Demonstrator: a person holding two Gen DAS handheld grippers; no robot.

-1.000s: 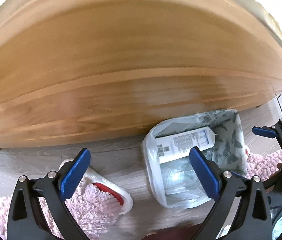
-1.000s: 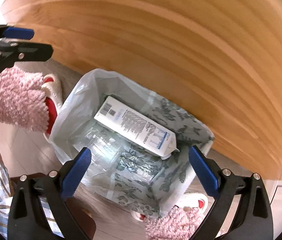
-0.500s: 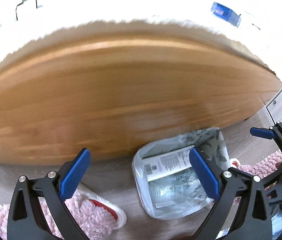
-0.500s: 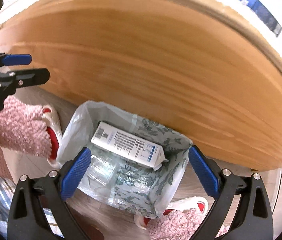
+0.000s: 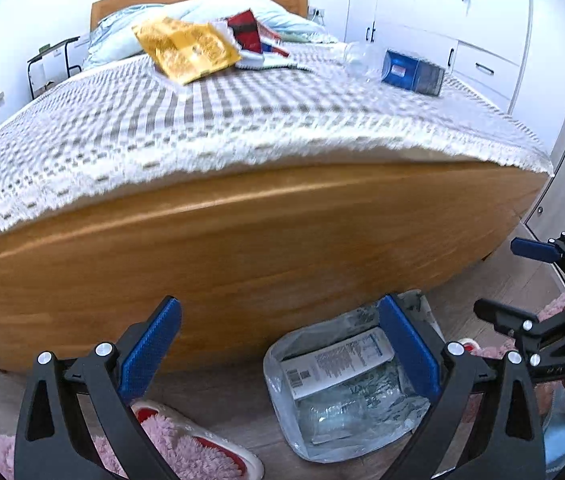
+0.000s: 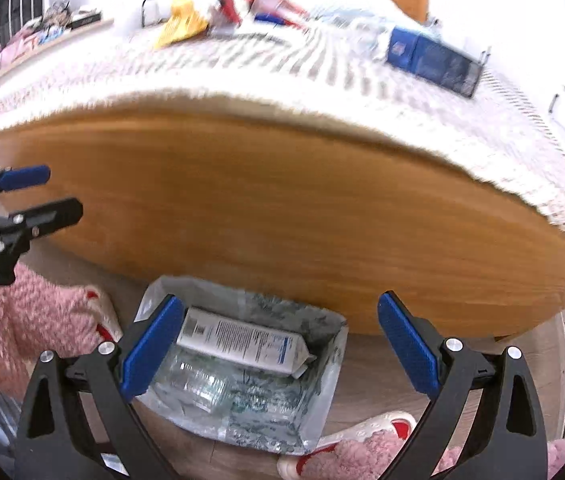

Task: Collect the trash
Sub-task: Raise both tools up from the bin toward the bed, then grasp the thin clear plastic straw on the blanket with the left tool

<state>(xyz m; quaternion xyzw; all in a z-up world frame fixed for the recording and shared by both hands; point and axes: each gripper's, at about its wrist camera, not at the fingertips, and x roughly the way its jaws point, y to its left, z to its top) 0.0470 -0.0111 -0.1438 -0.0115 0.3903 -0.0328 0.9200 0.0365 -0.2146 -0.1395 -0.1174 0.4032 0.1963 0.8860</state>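
A plastic-lined trash bin (image 6: 318, 392) with a butterfly-patterned wall is standing on the floor just beside the wooden bed frame, holding a white milk carton (image 6: 242, 340) that is lying on its side atop a crumpled clear plastic bottle (image 6: 198, 384). Up on the checked bedspread, a yellow snack bag (image 5: 186, 48) is lying flat near the pillows with a red wrapper (image 5: 246, 34) just behind it, while a clear bottle (image 5: 358, 58) and a blue carton (image 5: 412, 72) are lying touching each other toward the far side.
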